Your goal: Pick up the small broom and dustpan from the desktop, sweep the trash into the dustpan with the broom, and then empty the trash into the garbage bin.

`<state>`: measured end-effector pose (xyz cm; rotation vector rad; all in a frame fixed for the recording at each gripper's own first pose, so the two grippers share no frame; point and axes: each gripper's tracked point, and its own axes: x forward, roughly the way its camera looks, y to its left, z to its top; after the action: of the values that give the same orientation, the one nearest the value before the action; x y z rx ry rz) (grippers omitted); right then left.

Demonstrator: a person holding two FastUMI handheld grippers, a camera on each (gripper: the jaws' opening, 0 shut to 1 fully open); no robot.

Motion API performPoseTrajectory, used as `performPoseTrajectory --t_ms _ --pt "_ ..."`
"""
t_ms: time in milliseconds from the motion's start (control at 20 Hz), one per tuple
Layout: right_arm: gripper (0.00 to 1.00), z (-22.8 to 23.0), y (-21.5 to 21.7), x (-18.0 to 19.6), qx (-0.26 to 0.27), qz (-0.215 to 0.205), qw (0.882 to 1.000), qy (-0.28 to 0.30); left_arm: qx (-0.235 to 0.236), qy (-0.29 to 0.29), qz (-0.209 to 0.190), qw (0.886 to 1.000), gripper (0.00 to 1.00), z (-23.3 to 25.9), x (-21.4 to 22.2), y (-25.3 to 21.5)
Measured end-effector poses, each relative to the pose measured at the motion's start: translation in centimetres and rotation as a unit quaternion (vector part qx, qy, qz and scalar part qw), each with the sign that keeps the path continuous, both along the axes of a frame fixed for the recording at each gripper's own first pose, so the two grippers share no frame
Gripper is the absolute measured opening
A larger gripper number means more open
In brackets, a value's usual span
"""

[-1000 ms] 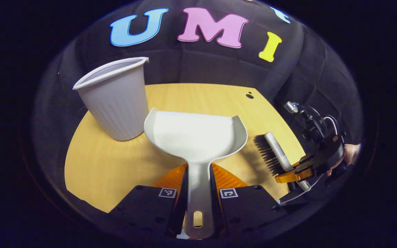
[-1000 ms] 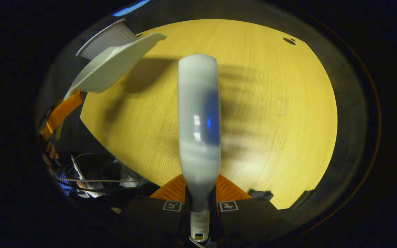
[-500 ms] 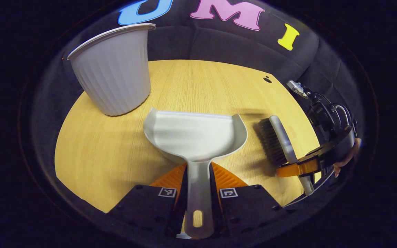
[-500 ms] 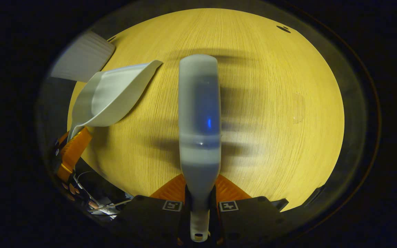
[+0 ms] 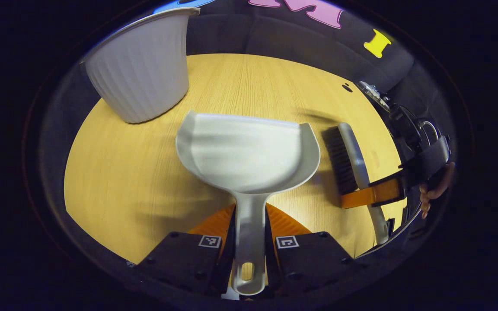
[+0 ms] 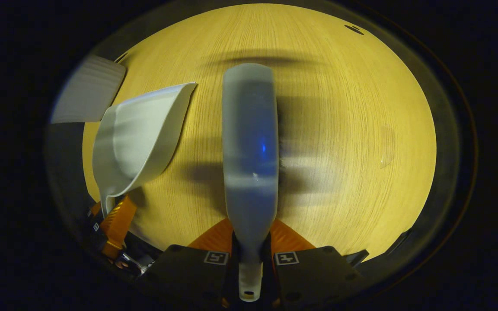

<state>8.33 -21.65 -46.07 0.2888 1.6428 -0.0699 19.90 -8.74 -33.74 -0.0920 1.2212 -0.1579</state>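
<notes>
My left gripper (image 5: 249,229) is shut on the handle of the pale grey dustpan (image 5: 249,153), whose empty scoop hangs low over the wooden desktop (image 5: 128,172). To its right the small broom (image 5: 352,166), grey-backed with dark bristles, is held by the right gripper (image 5: 372,196). In the right gripper view that gripper (image 6: 251,255) is shut on the broom's handle, and the broom's back (image 6: 250,142) points straight ahead over the desktop (image 6: 352,129). The dustpan (image 6: 138,134) shows on edge at the left there. The ribbed grey garbage bin (image 5: 143,71) stands at the far left.
A hand (image 5: 432,192) holds the right gripper at the desk's right edge. A small dark hole (image 5: 346,87) marks the desktop's far right corner, also the hole (image 6: 353,29) in the right gripper view. The bin's side (image 6: 89,88) shows at upper left there.
Both grippers have come down toward the desktop. The dustpan has moved away from the bin and sits lower, and the broom has dropped beside it with its bristles toward the pan.
</notes>
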Motion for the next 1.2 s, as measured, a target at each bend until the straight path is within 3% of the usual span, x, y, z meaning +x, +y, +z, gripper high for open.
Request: performPoseTrajectory --t_ms 150,250,300,350,450,500,550,700,750,800,850,1000,1150,1200 --pt "0.3 0.1 0.0 0.0 -0.001 0.004 1.0 -0.004 0.01 0.019 0.001 1.0 0.31 -0.4 -0.4 0.2" --pt "0.27 0.3 -0.1 0.0 0.001 0.002 1.0 -0.004 0.013 0.019 0.005 1.0 0.31 -0.3 0.1 0.5" --pt "0.32 0.4 0.0 0.1 0.002 0.002 1.0 -0.009 0.019 0.017 0.002 1.0 0.33 -0.3 0.4 0.6" --pt "0.34 0.8 0.0 0.2 0.002 0.001 1.0 -0.017 0.024 0.016 -0.003 1.0 0.48 -0.6 0.4 0.5" --pt "0.48 2.4 0.0 0.7 0.008 -0.002 0.999 -0.042 0.035 0.004 -0.006 0.999 0.75 -0.3 0.6 0.6" --pt "0.55 3.2 -0.2 0.8 0.006 0.002 0.998 -0.056 0.033 -0.001 -0.006 0.999 0.76 0.5 0.5 0.6" --pt "0.69 4.1 -0.8 0.8 -0.002 0.008 0.997 -0.072 0.027 -0.005 -0.009 1.0 0.8 1.0 0.3 0.4" --pt "0.86 7.5 -1.8 1.3 -0.022 0.012 0.99 -0.14 0.026 -0.027 -0.016 0.999 0.8 3.3 -0.2 0.5" --pt "0.87 9.2 -1.8 1.5 -0.022 0.006 0.985 -0.169 0.022 -0.045 -0.02 0.999 0.8 4.8 -0.3 0.4" --pt "0.9 11.3 -2.1 1.5 -0.027 0.003 0.979 -0.203 0.013 -0.07 -0.03 0.997 0.8 6.5 -0.3 0.0" --pt "1.0 13.6 -2.5 1.6 -0.038 0.003 0.969 -0.244 0.001 -0.097 -0.049 0.994 0.8 8.4 -0.2 -0.7" --pt "0.99 18.8 -3.5 0.6 -0.078 0.008 0.939 -0.335 -0.034 -0.206 -0.066 0.976 0.8 15.5 0.0 -2.2" --pt "0.98 24.5 -3.3 0.7 -0.117 -0.018 0.896 -0.427 -0.062 -0.314 -0.047 0.946 0.8 22.8 1.1 -2.3" --pt "0.9 27.2 -3.3 0.9 -0.133 -0.02 0.879 -0.457 -0.067 -0.345 -0.043 0.935 0.8 25.1 1.3 -2.1"
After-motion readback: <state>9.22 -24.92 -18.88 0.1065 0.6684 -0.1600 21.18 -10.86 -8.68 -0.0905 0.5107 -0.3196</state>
